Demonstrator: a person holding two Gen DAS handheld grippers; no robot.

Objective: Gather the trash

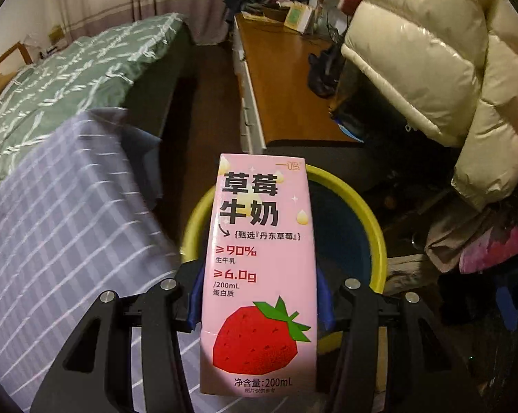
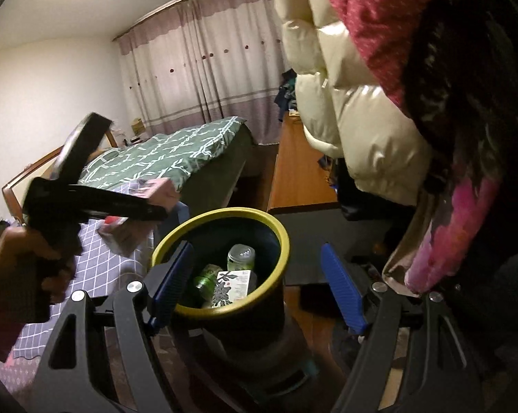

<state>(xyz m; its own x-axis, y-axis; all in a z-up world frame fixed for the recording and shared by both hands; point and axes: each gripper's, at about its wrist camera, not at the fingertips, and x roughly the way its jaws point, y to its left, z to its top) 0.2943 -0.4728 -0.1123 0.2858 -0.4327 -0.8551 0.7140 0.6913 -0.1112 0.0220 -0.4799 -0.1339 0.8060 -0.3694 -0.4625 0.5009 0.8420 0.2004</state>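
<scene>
A pink strawberry-milk carton (image 1: pixel 262 268) stands upright between the blue pads of my left gripper (image 1: pixel 260 297), which is shut on its lower half. Behind it is the yellow-rimmed dark bin (image 1: pixel 358 203). In the right wrist view a hand (image 2: pixel 24 258) holds the left gripper (image 2: pixel 155 206) at the left, with the carton (image 2: pixel 162 189) level with the bin's rim (image 2: pixel 221 215) and to its left. The bin holds a green bottle (image 2: pixel 207 277), a jar (image 2: pixel 241 256) and a printed carton (image 2: pixel 233 285). My right gripper (image 2: pixel 259 287) is open in front of the bin, its right pad well apart from it.
A bed with a green duvet (image 1: pixel 69 79) and a checked grey-purple sheet (image 1: pixel 62 223) lies to the left. A wooden desk (image 1: pixel 286 79) runs behind the bin. A cream puffy jacket (image 2: pixel 355 127) and red and pink clothes (image 2: pixel 448 223) hang close on the right.
</scene>
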